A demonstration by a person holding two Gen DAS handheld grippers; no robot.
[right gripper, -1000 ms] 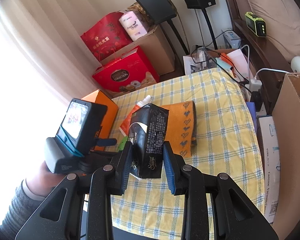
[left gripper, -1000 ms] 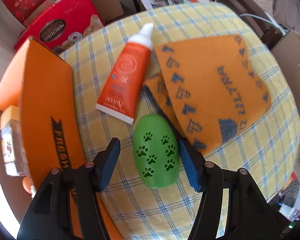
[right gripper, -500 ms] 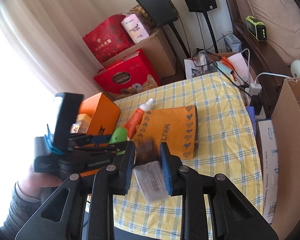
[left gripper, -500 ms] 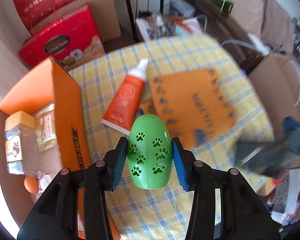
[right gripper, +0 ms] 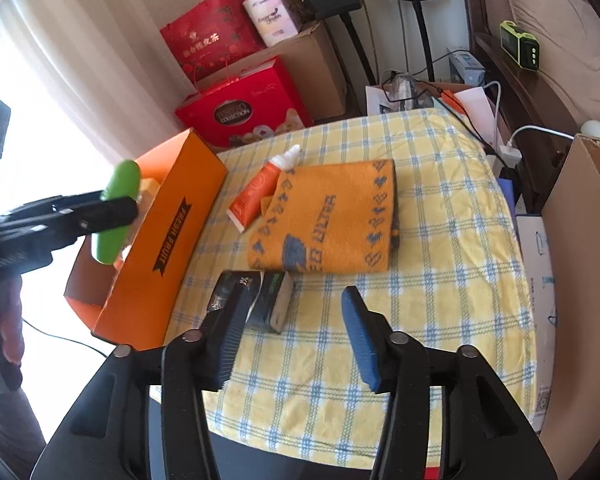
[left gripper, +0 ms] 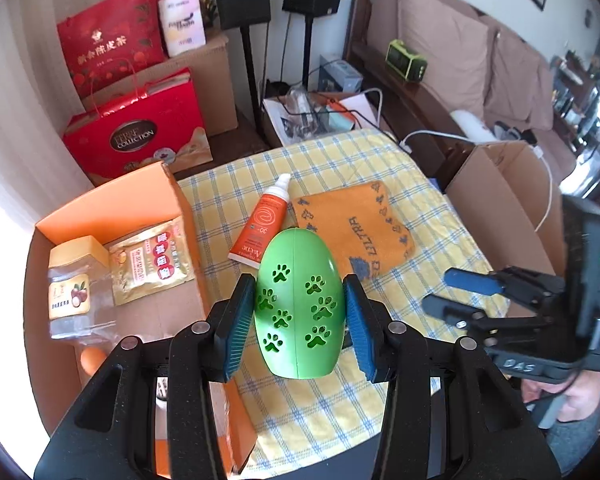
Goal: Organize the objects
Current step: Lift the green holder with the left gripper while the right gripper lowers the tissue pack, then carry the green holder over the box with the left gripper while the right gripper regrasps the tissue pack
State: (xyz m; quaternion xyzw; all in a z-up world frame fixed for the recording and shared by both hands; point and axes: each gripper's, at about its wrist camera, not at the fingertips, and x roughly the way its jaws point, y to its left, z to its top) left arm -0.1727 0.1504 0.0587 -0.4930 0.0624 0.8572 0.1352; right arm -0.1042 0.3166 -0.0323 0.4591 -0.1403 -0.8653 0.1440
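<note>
A table covered by a yellow and blue checked cloth (left gripper: 340, 160) fills both wrist views. In the left wrist view, the left gripper (left gripper: 298, 320) holds a green egg-shaped case (left gripper: 300, 304) with paw-print cut-outs, its blue pads pressed against the case's two sides; the case stands upright between them, lifted clear of the cloth. In the right wrist view the same case shows at the far left, raised over the open orange box (right gripper: 168, 240) that sits at the table's left edge. Inside that box lie a clear jar (left gripper: 70, 288) with a yellow lid and a gold foil packet (left gripper: 150, 264) beside it. On the cloth, just right of the box, an orange tube (left gripper: 262, 224) with a white cap lies flat, and beside it rests a folded orange towel (left gripper: 356, 228) with blue patterns, its edge overlapping the tube's lower end. The right gripper (right gripper: 294, 328) has just been opening: its jaws now stand about half apart with nothing between them. A small black pack (right gripper: 260, 296) lies on the cloth just below the towel, partly hidden behind the gripper's left finger (right gripper: 228, 336), not gripped. Red gift bags (left gripper: 136, 136) stand on the floor behind the table.
</note>
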